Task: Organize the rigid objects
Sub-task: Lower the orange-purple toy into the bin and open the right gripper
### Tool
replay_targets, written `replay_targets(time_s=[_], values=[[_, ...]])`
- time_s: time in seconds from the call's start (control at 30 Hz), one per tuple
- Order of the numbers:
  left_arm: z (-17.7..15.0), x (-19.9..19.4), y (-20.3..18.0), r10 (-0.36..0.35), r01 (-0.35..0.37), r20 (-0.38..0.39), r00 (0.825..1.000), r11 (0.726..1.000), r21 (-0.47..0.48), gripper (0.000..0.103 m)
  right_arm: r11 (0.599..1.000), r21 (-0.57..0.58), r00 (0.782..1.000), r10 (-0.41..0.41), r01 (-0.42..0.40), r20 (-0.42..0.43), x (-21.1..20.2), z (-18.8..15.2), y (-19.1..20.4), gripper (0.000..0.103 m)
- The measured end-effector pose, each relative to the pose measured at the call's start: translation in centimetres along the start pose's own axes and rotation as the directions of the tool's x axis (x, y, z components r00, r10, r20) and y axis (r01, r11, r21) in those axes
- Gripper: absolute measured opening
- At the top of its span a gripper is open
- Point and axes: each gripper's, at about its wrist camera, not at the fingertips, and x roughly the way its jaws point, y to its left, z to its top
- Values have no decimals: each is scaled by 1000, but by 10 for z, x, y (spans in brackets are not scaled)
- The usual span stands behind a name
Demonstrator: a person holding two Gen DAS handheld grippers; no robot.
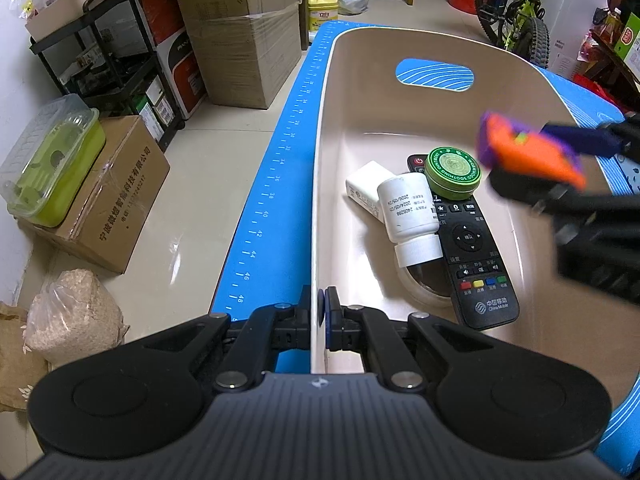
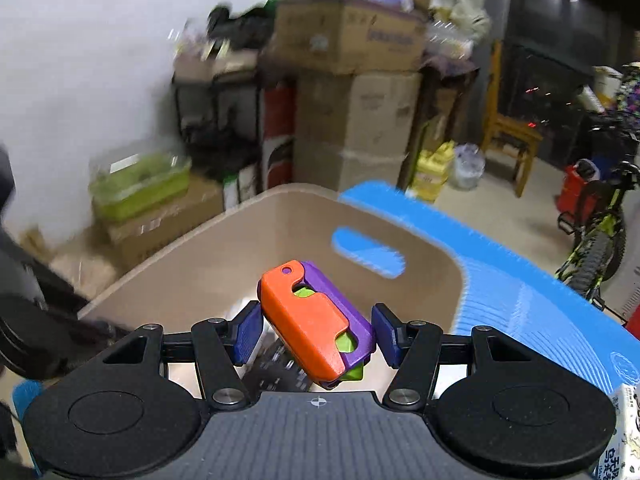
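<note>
The right gripper [image 2: 316,334] is gripping an orange toy [image 2: 314,320] crosswise between its fingers, long axis tilting forward-left; the left gripper [image 1: 320,307] is pinching the basket [image 1: 316,216] wall.

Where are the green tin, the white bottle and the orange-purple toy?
green tin [image 1: 453,174], left wrist view, centre of its lid.
white bottle [image 1: 409,208], left wrist view, middle of its body.
orange-purple toy [image 2: 310,316], right wrist view, its orange face.

The left tool [image 1: 323,312] points steeply down, its jaws nearly together. The right tool [image 2: 316,334] tilts down, jaws apart, gripping.
</note>
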Motion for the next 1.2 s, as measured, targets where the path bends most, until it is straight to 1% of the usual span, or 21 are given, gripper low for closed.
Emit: replay_targets(time_s=[0.07, 0.2, 0.3, 0.37, 0.5, 0.6, 0.9, 1.0, 1.13, 1.2], values=[[0, 0, 0, 0, 0, 1, 1000, 1000, 1, 6, 1000, -26, 999, 3, -4, -47, 8, -1, 12, 63], [-1, 0, 0, -3, 3, 1, 1000, 1000, -2, 6, 999, -43, 991, 16, -22, -130, 21, -3, 20, 63], [-1, 0, 0, -5, 5, 3, 1000, 1000, -2, 6, 998, -36, 981, 39, -46, -193, 30, -4, 22, 63], [-1, 0, 1, -7, 7, 4, 1000, 1000, -3, 6, 997, -48, 973, 39, -52, -228, 35, -2, 24, 63], [-1, 0, 1, -11, 11, 4, 1000, 1000, -5, 6, 996, -83, 961, 20, -44, -276, 45, -2, 30, 63], [-1, 0, 1, -11, 11, 4, 1000, 1000, -5, 6, 995, -88, 951, 20, -50, -309, 50, -8, 34, 63], [-1, 0, 1, -12, 12, 5, 1000, 1000, -6, 6, 997, -63, 944, 28, -52, -329, 51, -7, 35, 64], [-1, 0, 1, -12, 12, 5, 1000, 1000, -6, 6, 998, -43, 944, 29, -46, -328, 50, -9, 32, 67], [-1, 0, 1, -12, 12, 5, 1000, 1000, -6, 6, 998, -38, 947, 26, -40, -321, 48, -10, 27, 69], [-1, 0, 1, -12, 13, 5, 1000, 1000, -5, 6, 998, -48, 949, 17, -34, -315, 46, -11, 26, 76]])
